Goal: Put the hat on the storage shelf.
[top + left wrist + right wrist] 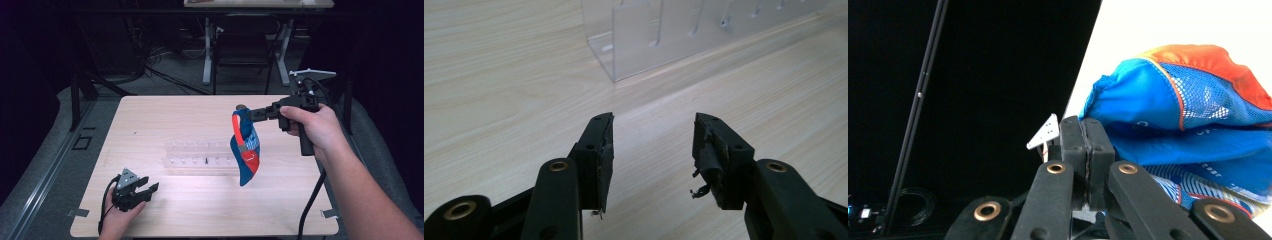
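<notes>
Our right gripper (pixel 251 114), jaws clamped tight on a fold of the blue and orange mesh bag (pixel 244 148), holds it hanging clear above the tabletop (pixel 165 115) near the right edge, its lower tip over the right end of the clear acrylic rack (pixel 200 157) at the middle. Our left gripper (pixel 150 186) rests by the front left corner, jaws wide and empty. We judge the pickup done; placing the bag remains.
</notes>
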### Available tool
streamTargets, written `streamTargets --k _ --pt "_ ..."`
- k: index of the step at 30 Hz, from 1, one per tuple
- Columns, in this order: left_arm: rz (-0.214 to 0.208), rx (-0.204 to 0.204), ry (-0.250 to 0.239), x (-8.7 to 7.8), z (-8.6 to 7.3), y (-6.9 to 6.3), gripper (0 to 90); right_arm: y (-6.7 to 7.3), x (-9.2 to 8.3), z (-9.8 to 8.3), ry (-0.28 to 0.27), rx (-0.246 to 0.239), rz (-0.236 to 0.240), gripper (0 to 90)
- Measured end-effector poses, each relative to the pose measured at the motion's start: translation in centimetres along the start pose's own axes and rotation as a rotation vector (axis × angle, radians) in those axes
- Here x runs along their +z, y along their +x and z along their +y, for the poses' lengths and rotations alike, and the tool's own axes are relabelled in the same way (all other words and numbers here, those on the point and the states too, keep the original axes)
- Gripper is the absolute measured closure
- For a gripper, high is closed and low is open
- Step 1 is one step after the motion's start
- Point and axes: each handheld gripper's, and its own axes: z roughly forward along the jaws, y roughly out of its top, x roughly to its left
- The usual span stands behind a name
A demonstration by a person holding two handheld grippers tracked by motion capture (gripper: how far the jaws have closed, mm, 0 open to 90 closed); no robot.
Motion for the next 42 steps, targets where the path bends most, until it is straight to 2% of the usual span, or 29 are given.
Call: streamTargets --k 9,21,26,33,35,39,42 --pt "-0.051 0.064 -0.067 -0.9 1.9 -2.2 51.2 1.1 2.2 1.2 -0.006 -0.006 0.025 90.0" --pt "-0.110 0.123 -0.105 -0.8 4.8 -5.3 51.9 2.4 3.9 2.2 -0.010 -0.023 0.040 90.0" --pt "-0.161 0.184 -0.130 -0.3 7.0 -8.2 52.0 2.4 4.0 2.4 -0.019 -0.024 0.037 90.0" --pt "-0.223 0.255 -0.152 0.5 8.9 -11.7 52.1 2.4 4.0 2.7 -0.040 -0.019 0.039 90.0" --pt "-0.226 0.279 -0.151 0.9 9.3 -12.4 52.6 2.4 4.1 2.7 -0.043 -0.022 0.039 90.0" --pt "-0.260 0.299 -0.165 1.5 9.7 -13.5 57.1 2.6 4.5 2.6 -0.043 -0.028 0.036 90.0" --pt "-0.260 0.306 -0.161 1.8 10.1 -14.1 58.6 2.7 4.6 2.7 -0.047 -0.030 0.039 90.0"
